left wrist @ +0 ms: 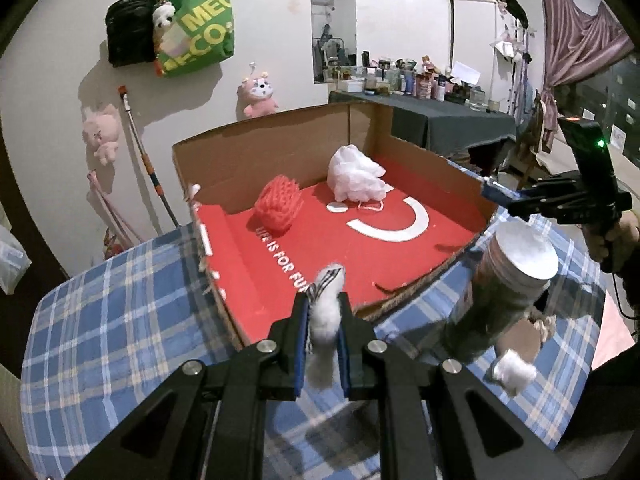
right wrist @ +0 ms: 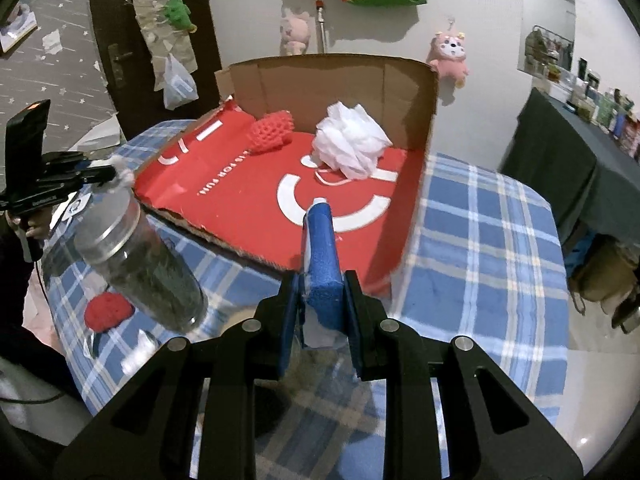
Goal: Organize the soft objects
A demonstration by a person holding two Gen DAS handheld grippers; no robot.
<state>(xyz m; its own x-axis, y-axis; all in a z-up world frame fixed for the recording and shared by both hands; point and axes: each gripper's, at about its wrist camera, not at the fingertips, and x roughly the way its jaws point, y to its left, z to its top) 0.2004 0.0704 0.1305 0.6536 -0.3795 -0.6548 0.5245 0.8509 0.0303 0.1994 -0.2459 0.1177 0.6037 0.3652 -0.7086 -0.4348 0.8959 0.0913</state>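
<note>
Both hand-held grippers grip soft items above red box (left wrist: 360,248) reading "LIFE IS FOR FU"

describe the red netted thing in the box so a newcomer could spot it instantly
Find the open cardboard box with a red printed floor on the plaid-covered table. Two items lie near its back wall: the red foam net sleeve and, beside it, a white mesh puff. The sleeve is the coral-red, honeycomb-textured roll.
</note>
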